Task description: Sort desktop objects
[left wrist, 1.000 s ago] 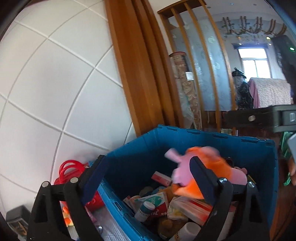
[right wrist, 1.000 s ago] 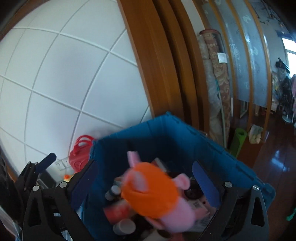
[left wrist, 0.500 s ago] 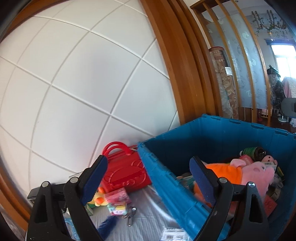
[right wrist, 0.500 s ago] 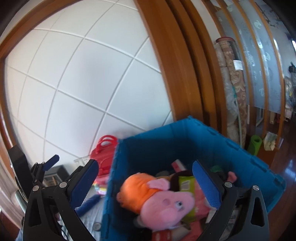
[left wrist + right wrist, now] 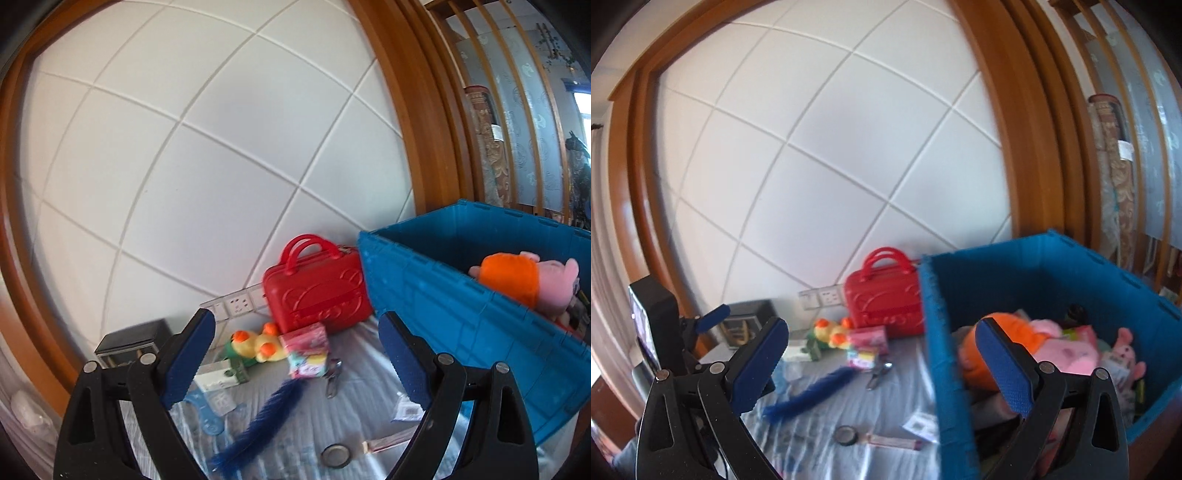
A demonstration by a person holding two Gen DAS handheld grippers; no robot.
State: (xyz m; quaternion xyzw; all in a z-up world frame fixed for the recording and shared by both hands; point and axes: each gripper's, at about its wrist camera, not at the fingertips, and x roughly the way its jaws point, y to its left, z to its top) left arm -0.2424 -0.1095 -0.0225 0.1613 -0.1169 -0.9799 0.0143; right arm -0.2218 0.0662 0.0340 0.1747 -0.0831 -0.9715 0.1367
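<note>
A blue crate (image 5: 424, 280) stands on the right of the grey-covered table, and a pink pig plush in an orange dress (image 5: 517, 277) lies in it on other items. The same crate (image 5: 942, 332) and plush (image 5: 1060, 347) fill the right of the right wrist view. Left of the crate lie a red toy suitcase (image 5: 317, 291), a yellow duck toy (image 5: 255, 343), a pink packet (image 5: 306, 350) and a blue feather (image 5: 258, 424). My left gripper (image 5: 293, 356) hangs open above these, holding nothing. My right gripper (image 5: 881, 365) is open too, astride the crate's near corner.
On the cloth near me lie a tape roll (image 5: 334, 454), a small tube (image 5: 384, 443), a white card (image 5: 406, 406) and metal clippers (image 5: 332, 376). A black box (image 5: 129, 339) and a wall socket strip (image 5: 236, 304) sit by the white tiled wall. A wooden frame stands behind the crate.
Both views have swung left, off the crate and onto the table. The plush, blurred in the air over the crate a second ago, now lies in it. Both grippers stayed open.
</note>
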